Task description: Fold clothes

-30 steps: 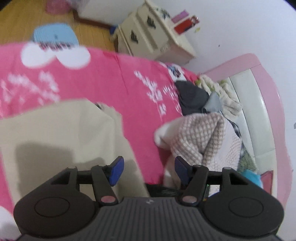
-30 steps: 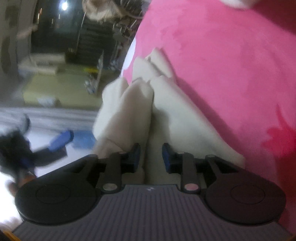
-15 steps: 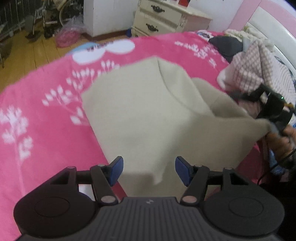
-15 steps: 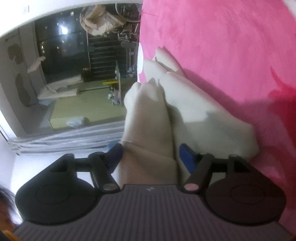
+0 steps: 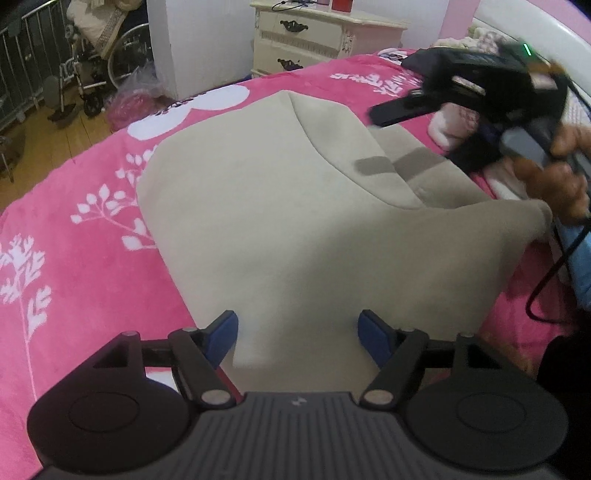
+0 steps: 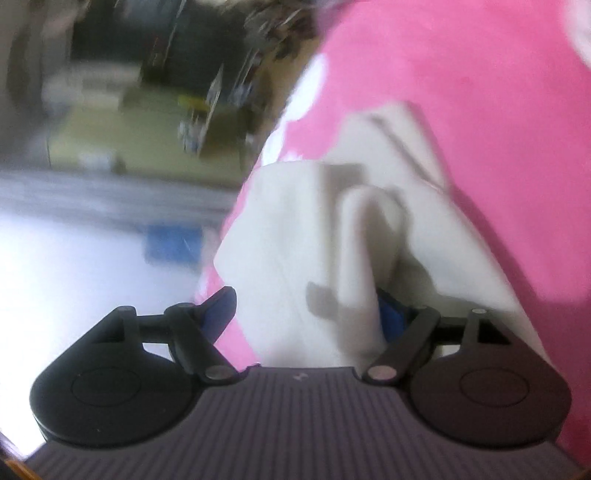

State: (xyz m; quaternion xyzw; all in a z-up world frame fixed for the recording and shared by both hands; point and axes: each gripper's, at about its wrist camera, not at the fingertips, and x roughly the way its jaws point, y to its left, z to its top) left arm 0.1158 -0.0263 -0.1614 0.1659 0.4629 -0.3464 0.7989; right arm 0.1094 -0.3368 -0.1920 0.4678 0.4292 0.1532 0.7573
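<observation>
Beige garment (image 5: 280,206) spread flat on pink bed (image 5: 74,229), near edge just ahead of left claw (image 5: 298,334), spread wide, gripping nothing. Right claw (image 6: 306,310) likewise wide apart, a raised fold of cloth between its fingers, unpinched

Beige garment (image 5: 280,206) on pink blanket (image 5: 74,240) with white leaf pattern; cream dresser (image 5: 321,33) beyond blanket.

You have one beige garment (image 5: 280,206), one pink blanket (image 5: 74,229), two grippers, left (image 5: 298,334) and right (image 6: 306,308), and one dresser (image 5: 317,37).
</observation>
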